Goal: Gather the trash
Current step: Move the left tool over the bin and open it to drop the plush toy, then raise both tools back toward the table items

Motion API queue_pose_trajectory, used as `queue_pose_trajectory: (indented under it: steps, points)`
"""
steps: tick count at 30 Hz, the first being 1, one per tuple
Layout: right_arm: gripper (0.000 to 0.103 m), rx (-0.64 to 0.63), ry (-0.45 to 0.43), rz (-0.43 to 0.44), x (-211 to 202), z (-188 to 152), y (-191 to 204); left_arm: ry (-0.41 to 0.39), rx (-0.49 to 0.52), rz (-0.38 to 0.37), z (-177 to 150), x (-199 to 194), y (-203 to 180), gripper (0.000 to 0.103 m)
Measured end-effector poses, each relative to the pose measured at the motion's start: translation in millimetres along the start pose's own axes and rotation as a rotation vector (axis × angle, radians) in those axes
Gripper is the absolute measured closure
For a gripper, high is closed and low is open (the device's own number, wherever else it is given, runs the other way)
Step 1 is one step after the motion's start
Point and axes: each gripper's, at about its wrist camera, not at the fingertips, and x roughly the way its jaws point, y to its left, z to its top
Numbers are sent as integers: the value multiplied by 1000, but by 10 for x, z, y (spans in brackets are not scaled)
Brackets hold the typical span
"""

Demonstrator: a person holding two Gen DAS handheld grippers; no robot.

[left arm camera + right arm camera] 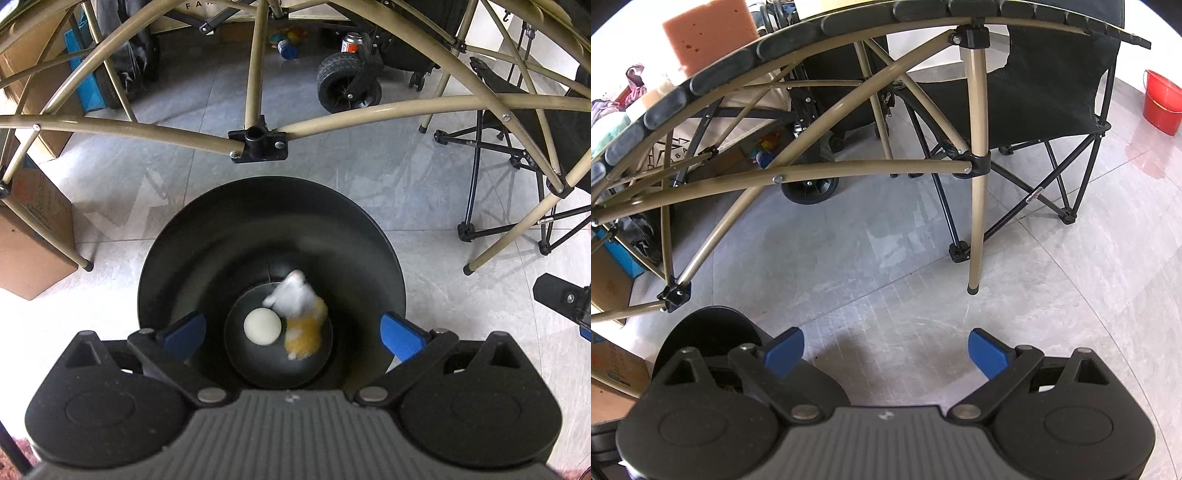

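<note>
Trash item: a crumpled white-and-orange wad (301, 317), blurred, down at the bottom of the black bin (207, 236). I can't tell whether it has settled. Just left of it lies a pale round ball (262, 327), touching or nearly so.

The wad looks like light, soft paper or wrapper. I judge it would crush easily under the pads and weigh next to nothing, so a gentle pinch across its bulk would do if it ever needs lifting again. The ball looks smooth and would likely roll off a shallow grip; take it across its widest part.

Left hand-held gripper (291, 332) hangs directly over the bin mouth, blue pads spread as wide as they go, nothing between them. I read this piece as delivered.

Right hand-held gripper (885, 350) is also wide open and empty, over bare grey floor (923, 266) just right of the bin.

Outward: the tan folding frame (255, 74) of the surface arches over the far side, with a black camp chair (1052, 92) to the right. A red bucket (1161, 101) sits at far right.
</note>
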Motion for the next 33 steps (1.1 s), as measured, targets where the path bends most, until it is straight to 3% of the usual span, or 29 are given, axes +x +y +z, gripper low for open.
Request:
queue_pose_trajectory:
  steps: [9,20,33]
  points:
    - [7,0,-1,0,-3,-1,-2,-22,7,5,-16,-35,-17,0]
    - [7,-4,-43,14,-158,6,11,-125,15,-3,-31,-342,87,0]
    - [7,-72,-256,93,-884,44,162,-378,42,-43,-126,-1275,186,0]
